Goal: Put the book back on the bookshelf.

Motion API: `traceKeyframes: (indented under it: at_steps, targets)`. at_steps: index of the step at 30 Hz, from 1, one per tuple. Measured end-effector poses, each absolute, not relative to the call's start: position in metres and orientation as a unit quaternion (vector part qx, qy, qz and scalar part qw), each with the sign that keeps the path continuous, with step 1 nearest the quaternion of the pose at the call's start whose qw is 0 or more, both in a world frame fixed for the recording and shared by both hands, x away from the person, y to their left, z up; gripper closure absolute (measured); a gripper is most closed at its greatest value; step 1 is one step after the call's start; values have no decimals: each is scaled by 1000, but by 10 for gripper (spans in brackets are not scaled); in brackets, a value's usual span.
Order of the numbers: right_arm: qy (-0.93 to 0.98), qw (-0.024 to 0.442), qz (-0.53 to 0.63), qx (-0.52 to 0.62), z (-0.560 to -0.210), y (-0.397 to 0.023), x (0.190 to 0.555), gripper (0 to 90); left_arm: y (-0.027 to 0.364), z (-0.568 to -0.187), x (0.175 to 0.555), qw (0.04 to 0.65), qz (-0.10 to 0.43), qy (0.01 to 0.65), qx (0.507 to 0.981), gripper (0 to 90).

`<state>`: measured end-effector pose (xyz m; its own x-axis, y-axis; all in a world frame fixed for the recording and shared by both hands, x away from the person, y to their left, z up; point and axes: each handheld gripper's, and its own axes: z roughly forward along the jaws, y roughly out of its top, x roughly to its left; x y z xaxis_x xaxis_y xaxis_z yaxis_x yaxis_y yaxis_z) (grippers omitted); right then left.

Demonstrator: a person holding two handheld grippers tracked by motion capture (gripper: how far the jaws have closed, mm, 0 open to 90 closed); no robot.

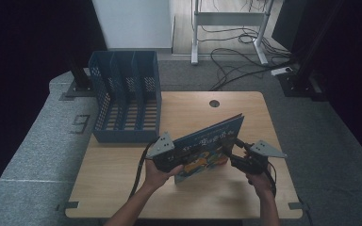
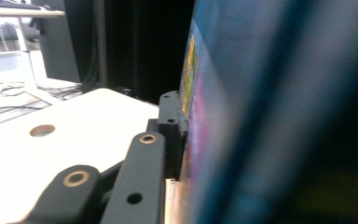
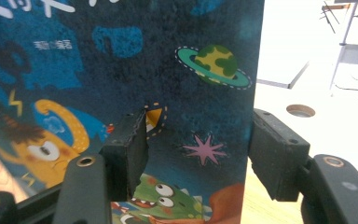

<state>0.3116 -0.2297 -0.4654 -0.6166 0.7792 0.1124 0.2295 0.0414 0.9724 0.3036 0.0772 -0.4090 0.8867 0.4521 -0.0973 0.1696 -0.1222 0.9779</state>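
A blue picture book (image 1: 212,141) with cartoon monsters and planets on its cover stands tilted on edge over the middle of the wooden table (image 1: 118,188). My left gripper (image 1: 181,165) is shut on the book's lower left part. In the left gripper view one black jaw presses flat on the cover (image 2: 261,116), and the other jaw is hidden behind it. My right gripper (image 1: 231,153) is open at the book's right side. Its jaws straddle the cover's edge (image 3: 191,93), one in front of the cover and one past the edge.
A blue slotted file rack (image 1: 127,94) stands on the table's far left corner. A round cable hole (image 1: 214,103) sits near the far edge. Cables (image 1: 235,61) and a white desk frame (image 1: 226,19) lie on the floor beyond.
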Motion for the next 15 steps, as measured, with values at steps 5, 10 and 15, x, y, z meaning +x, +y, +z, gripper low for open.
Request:
traceKeyframes:
  at_steps: [5, 10, 15]
  targets:
    - [676, 234, 589, 375, -465, -230, 312, 367, 74, -409, 296, 623, 137, 208, 742, 796]
    - [664, 226, 603, 379, -463, -231, 311, 349, 72, -409, 294, 624, 136, 215, 738, 795]
    - [660, 238, 597, 390, -462, -226, 310, 365, 73, -410, 298, 635, 115, 234, 727, 734]
